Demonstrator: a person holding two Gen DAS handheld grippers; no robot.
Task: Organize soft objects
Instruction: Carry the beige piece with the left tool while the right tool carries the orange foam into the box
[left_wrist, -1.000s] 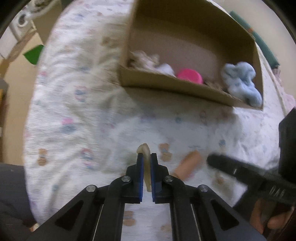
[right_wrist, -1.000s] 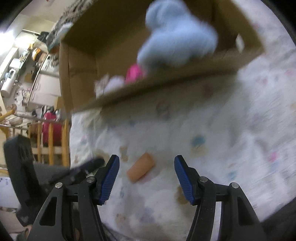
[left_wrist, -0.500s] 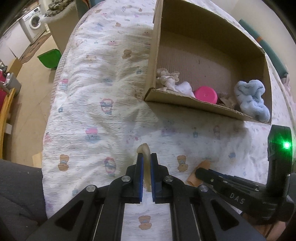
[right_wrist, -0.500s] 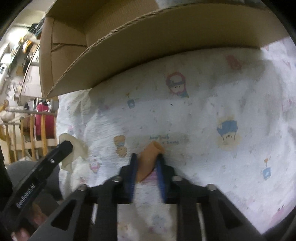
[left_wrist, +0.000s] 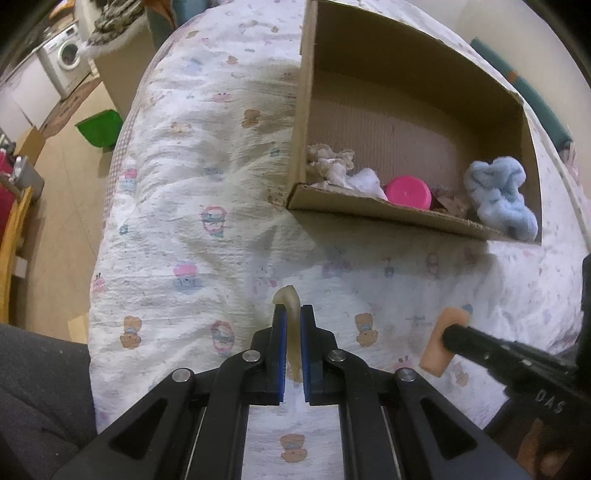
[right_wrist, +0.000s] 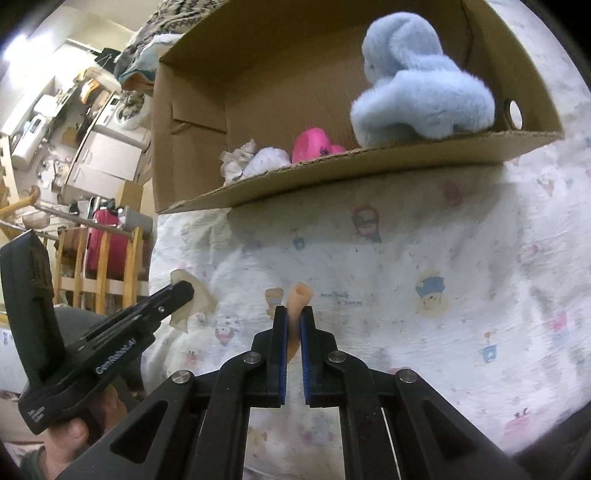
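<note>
Right wrist view: the right gripper (right_wrist: 293, 321), wide open a second ago, is now squeezed shut on the little orange piece (right_wrist: 300, 297) above the bed cover (right_wrist: 461, 266). The left gripper (left_wrist: 293, 325) stays clamped on a cream piece (left_wrist: 288, 295). Both can go into the cardboard box (left_wrist: 388, 210) next.
</note>
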